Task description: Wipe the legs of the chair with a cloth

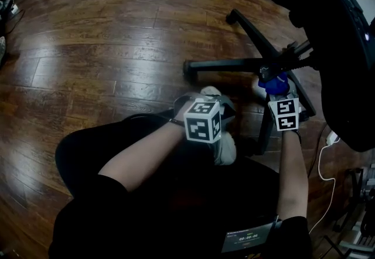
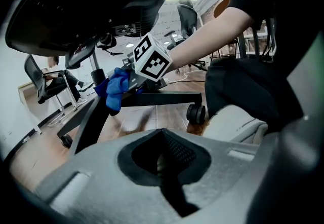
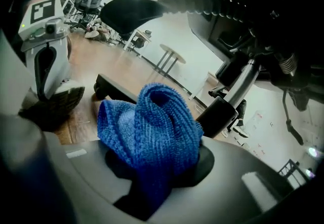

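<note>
Pinching a bunched blue cloth, the right gripper's fingers hold it at the black chair's legs, near the hub. Left gripper hovers nearby, fingers pressed together, empty. Both grippers' cubes show black-and-white square markers

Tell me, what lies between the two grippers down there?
In the head view, the person's grey shoe and one black chair leg lie between the left gripper and the right gripper, which clamps the blue cloth.

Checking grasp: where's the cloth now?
The cloth is clamped in the right gripper, on the head view's right, close to where the chair legs meet.
</note>
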{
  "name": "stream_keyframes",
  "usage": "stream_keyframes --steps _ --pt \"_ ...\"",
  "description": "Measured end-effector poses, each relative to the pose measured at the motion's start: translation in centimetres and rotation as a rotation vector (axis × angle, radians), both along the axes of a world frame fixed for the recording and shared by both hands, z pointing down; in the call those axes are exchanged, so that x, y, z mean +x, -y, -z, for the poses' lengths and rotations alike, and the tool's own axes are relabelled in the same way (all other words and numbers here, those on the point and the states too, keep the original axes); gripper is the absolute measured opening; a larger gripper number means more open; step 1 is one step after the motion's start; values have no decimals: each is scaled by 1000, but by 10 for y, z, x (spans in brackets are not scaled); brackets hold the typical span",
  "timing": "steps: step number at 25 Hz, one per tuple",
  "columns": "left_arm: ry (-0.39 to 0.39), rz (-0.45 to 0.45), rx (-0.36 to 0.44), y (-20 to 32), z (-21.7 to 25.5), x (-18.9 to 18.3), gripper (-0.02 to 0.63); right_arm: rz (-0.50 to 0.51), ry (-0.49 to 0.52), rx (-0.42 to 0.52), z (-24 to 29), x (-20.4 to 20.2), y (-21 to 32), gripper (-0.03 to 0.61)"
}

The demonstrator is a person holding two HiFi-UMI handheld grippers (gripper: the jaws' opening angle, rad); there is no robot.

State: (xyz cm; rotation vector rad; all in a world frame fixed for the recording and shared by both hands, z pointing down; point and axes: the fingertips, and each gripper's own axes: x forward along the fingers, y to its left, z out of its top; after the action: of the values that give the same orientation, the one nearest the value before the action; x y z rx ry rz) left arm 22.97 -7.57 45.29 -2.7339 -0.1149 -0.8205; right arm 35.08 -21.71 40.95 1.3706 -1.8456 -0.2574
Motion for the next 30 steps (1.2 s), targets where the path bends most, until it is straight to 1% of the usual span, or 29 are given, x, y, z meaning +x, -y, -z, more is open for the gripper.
stream_keyframes --steps 3,7,10,12,15,19,22,24,27,30 --pt "3 -3 -2 0 -2 0 0 -6 -55 13 -4 -2 -3 100" --pt "-1 5 -2 1 -2 0 0 -8 -22 15 -4 0 -8 97" --pt "-5 9 -5 1 -2 -1 0 12 -12 -10 -8 -4 -22 97" --pt "-9 14 -3 2 -2 -2 1 48 -17 -43 -15 -12 -40 97" --pt "-7 25 5 2 -3 -3 1 131 -14 -91 -29 -26 -82 97" --pt "-6 42 21 2 -4 -2 1 266 58 -176 -43 -40 -144 98" --pt "-6 51 31 3 -4 -2 1 323 110 -214 -47 -46 -178 98" --pt "-5 54 37 3 -4 -3 1 335 90 -214 -49 -50 -191 98" --pt "-7 55 39 2 -5 -3 1 347 22 -183 -56 -52 -200 98" --pt "-10 55 35 2 -4 -3 1 355 33 -180 -56 -53 -200 98"
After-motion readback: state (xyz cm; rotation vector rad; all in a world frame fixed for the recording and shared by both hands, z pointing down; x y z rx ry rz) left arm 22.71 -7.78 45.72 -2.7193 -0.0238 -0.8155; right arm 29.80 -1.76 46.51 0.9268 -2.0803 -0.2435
